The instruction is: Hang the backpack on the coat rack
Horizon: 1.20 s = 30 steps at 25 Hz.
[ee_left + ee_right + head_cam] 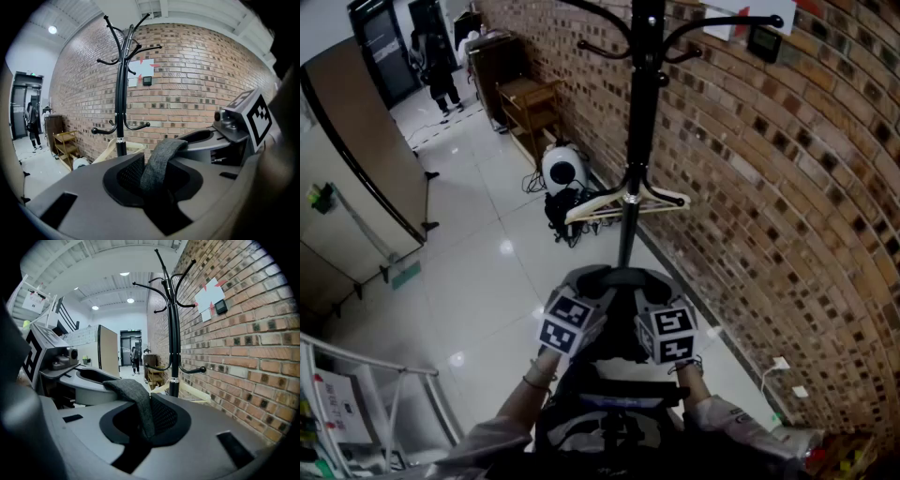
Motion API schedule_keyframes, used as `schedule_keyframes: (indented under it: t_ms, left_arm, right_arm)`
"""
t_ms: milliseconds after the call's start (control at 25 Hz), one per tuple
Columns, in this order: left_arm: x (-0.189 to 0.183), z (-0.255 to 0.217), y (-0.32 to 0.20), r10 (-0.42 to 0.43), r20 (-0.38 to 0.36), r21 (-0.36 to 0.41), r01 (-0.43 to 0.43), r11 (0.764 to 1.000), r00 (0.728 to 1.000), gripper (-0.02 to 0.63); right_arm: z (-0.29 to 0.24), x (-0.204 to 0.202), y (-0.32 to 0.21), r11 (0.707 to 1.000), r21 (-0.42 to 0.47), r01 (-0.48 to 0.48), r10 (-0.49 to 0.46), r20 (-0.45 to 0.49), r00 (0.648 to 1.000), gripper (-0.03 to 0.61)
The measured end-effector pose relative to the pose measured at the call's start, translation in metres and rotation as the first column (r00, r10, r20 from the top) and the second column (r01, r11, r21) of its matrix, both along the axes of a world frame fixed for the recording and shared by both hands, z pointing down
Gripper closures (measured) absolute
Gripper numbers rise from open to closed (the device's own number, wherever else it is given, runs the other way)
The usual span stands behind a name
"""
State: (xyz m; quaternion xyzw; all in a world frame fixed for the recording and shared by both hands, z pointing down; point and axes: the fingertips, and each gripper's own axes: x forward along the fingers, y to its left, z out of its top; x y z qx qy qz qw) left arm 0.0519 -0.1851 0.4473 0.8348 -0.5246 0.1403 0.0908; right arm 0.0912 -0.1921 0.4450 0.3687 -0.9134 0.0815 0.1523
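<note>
Your left gripper (pixel 157 180) and right gripper (pixel 139 423) each have their jaws clamped on the grey woven strap (pixel 161 157) of the dark backpack (pixel 609 422), which hangs beneath them, near the black metal coat rack (pixel 639 141).

The left gripper (pixel 157 183) and right gripper (pixel 138 425) have smooth grey moulded shells with dark recessed mouths lined in black mesh. Each carries a cube (pixel 570 323) of black-and-white square markers. Pale grey sleeves (pixel 483 439) end above the wrists.

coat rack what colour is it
The coat rack is black; the right gripper view shows it best.
</note>
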Motion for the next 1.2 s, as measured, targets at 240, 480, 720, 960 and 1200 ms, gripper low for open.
schedule_keyframes:
  t_ms: [240, 480, 720, 960, 1200]
  left_arm:
    - [-0.053, 0.0, -0.023, 0.044, 0.003, -0.023, -0.044, 0.999, 0.999, 0.502]
    - [-0.09, -0.01, -0.058, 0.093, 0.019, -0.004, -0.093, 0.996, 0.995, 0.502]
    - [-0.118, -0.019, -0.088, 0.117, 0.008, 0.043, -0.117, 0.992, 0.993, 0.502]
    - [-0.137, -0.011, -0.108, 0.14, -0.003, 0.038, -0.14, 0.989, 0.99, 0.502]
    - [-0.146, -0.009, -0.126, 0.192, 0.066, 0.018, -0.194, 0.981, 0.979, 0.502]
  right_arm:
    - [0.004, -0.052, -0.025, 0.999, -0.002, -0.038, 0.038, -0.012, 0.999, 0.528]
    - [-0.007, -0.088, -0.057, 0.994, 0.009, -0.11, 0.11, -0.001, 0.994, 0.528]
    - [-0.013, -0.114, -0.086, 0.987, 0.042, -0.157, 0.158, -0.026, 0.987, 0.528]
    - [-0.004, -0.131, -0.104, 0.978, 0.033, -0.208, 0.209, -0.041, 0.977, 0.528]
    - [0.0, -0.135, -0.119, 0.964, 0.012, -0.267, 0.267, -0.037, 0.963, 0.528]
